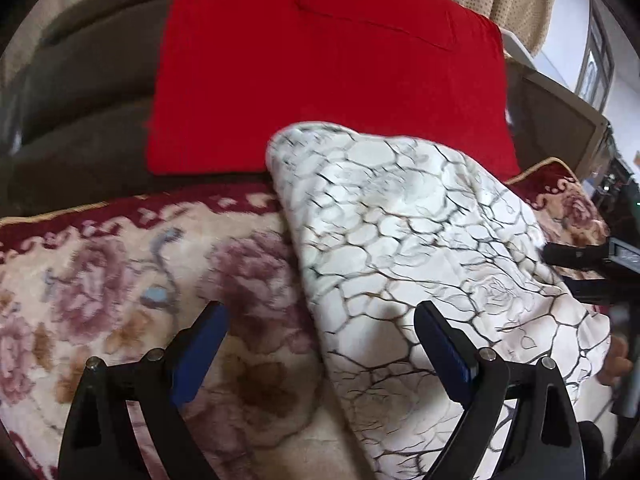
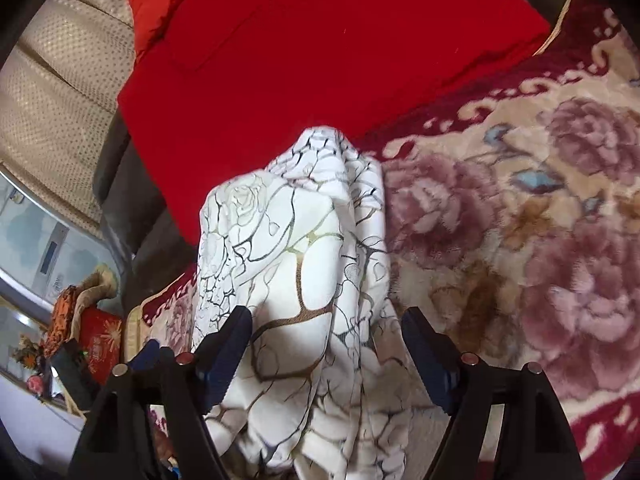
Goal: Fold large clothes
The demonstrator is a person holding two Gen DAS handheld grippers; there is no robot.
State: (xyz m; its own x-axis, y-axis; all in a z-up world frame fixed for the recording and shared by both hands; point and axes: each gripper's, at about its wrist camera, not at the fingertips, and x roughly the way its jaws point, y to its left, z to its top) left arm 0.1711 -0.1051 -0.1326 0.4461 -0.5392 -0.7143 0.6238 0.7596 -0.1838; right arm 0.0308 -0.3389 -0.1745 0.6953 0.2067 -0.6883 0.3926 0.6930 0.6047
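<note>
A white garment with a dark and gold crackle and rose print (image 1: 420, 240) lies folded on a floral plush blanket (image 1: 120, 288). In the left wrist view my left gripper (image 1: 322, 320) hovers open over the garment's left edge; one blue-padded finger (image 1: 204, 344) is above the blanket and the other above the cloth. In the right wrist view the garment (image 2: 304, 240) is bunched into a ridge that runs between the fingers of my right gripper (image 2: 326, 324). That gripper's jaws stand wide apart and the pads do not press the cloth.
A red folded cloth (image 1: 328, 64) lies beyond the garment against a dark sofa back (image 1: 80, 92). A cream dotted curtain (image 2: 60, 80) hangs at the side. A black tool part (image 1: 580, 256) and a person's hand (image 1: 616, 364) show at the right edge.
</note>
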